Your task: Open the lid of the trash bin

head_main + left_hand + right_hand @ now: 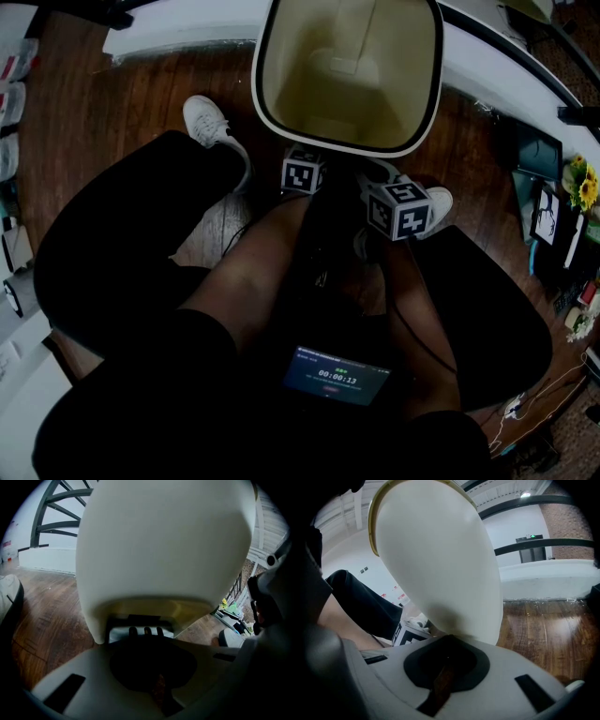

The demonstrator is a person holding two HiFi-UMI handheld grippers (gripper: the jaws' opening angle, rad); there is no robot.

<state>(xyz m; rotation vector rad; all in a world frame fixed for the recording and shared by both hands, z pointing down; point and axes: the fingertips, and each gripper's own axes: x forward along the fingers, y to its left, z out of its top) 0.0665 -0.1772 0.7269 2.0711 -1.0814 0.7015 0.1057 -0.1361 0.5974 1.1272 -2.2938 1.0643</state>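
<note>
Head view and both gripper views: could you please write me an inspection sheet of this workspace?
Surface: dark wooden floor.
Job's things: trash bin, white outside, its cream inside open toward the head view; where the lid sits is unclear.
Clutter: sunflowers among small items at the right edge.
Grippers: left gripper and right gripper both have jaws together with nothing between, close against the bin's near outer wall.
Cables: white cables on the floor, lower right.
Surroundings: white ledge, black railing, the person's white shoe, timer screen.
</note>
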